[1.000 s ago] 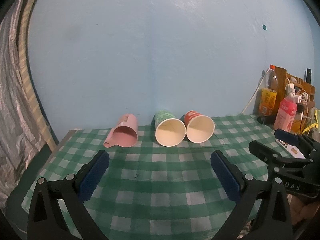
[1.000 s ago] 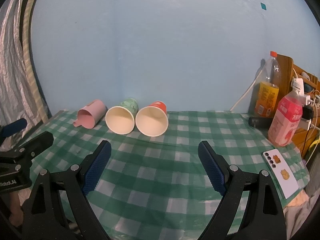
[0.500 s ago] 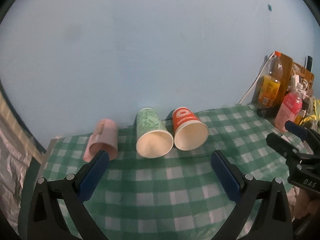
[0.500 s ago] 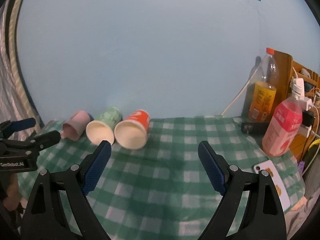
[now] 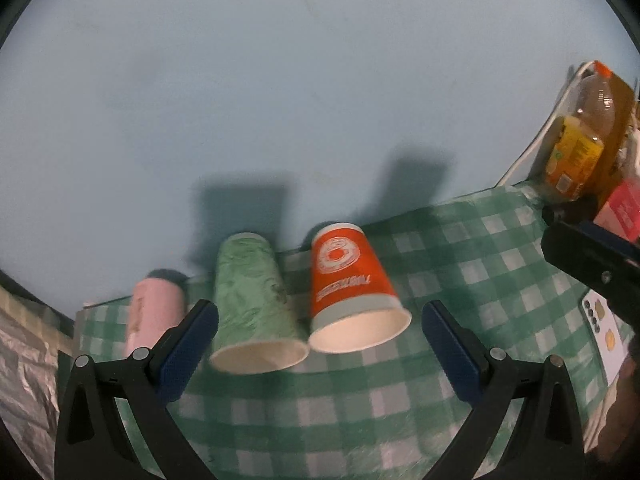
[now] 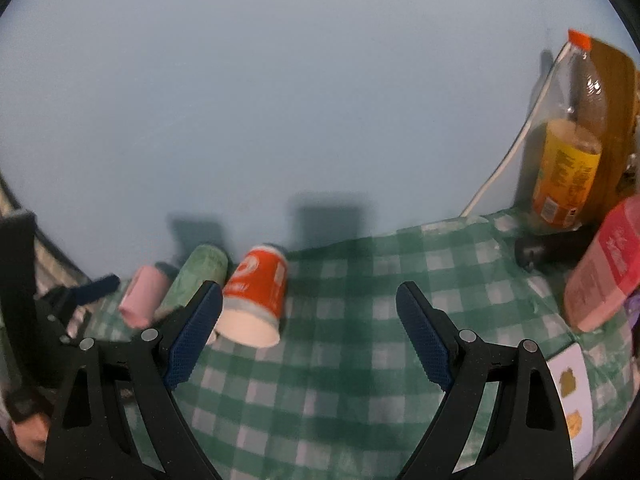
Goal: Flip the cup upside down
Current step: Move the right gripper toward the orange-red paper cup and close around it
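Note:
Three cups lie on their sides on the green checked tablecloth [image 5: 440,272], open mouths toward me: a pink cup [image 5: 154,314], a green cup [image 5: 252,292] and a red cup [image 5: 348,276]. My left gripper [image 5: 320,348] is open and empty, above and in front of the green and red cups. My right gripper [image 6: 310,332] is open and empty, to the right of the red cup [image 6: 256,292]; the green cup [image 6: 196,280] and pink cup [image 6: 142,298] lie beyond its left finger.
The blue wall stands right behind the cups. At the right stand an orange drink bottle [image 6: 568,152], a pink bottle [image 6: 604,276] and a white phone [image 6: 570,392]. The other gripper shows at each view's edge [image 5: 592,264] [image 6: 48,308].
Both grippers have moved forward toward the cups and now look down on them from higher up. The cups have not moved. Both stay open.

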A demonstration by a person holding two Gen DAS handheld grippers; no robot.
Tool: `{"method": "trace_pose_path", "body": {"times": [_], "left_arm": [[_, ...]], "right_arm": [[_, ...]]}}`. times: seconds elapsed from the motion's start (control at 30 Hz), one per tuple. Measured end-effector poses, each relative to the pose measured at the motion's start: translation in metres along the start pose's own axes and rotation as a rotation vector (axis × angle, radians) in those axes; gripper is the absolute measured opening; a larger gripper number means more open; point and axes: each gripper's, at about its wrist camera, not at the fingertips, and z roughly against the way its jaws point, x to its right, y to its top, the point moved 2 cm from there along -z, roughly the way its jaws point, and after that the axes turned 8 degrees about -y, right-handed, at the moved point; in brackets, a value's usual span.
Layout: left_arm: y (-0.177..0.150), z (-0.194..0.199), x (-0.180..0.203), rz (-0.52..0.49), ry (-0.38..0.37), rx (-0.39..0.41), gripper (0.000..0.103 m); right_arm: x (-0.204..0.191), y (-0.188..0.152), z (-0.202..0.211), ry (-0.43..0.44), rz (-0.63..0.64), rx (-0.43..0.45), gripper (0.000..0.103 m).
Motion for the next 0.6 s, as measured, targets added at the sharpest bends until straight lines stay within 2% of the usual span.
{"method": "trace_pose_path", "body": {"times": [0.17, 0.27, 0.37, 0.5, 0.6], "left_arm": [[0.022, -0.036, 0.003, 0.019, -0.001, -0.095, 0.102], [0.031, -0.054, 0.003, 0.040, -0.052, -0.168, 0.102], [0.037, -0.070, 0.002, 0.064, -0.089, -0.236, 0.102], [0.040, -0.096, 0.004, 0.087, -0.085, -0.303, 0.102], [0.040, -0.113, 0.001, 0.118, -0.098, -0.360, 0.096]], "right_arm": [[0.015, 0.013, -0.035, 0.067, -0.084, -0.112, 0.088], [0.026, 0.015, -0.057, 0.090, -0.136, -0.173, 0.088], [0.035, 0.014, -0.071, 0.070, -0.159, -0.196, 0.088], [0.045, 0.008, -0.078, 0.032, -0.163, -0.198, 0.088], [0.050, 0.005, -0.085, 0.005, -0.152, -0.206, 0.088]]}}
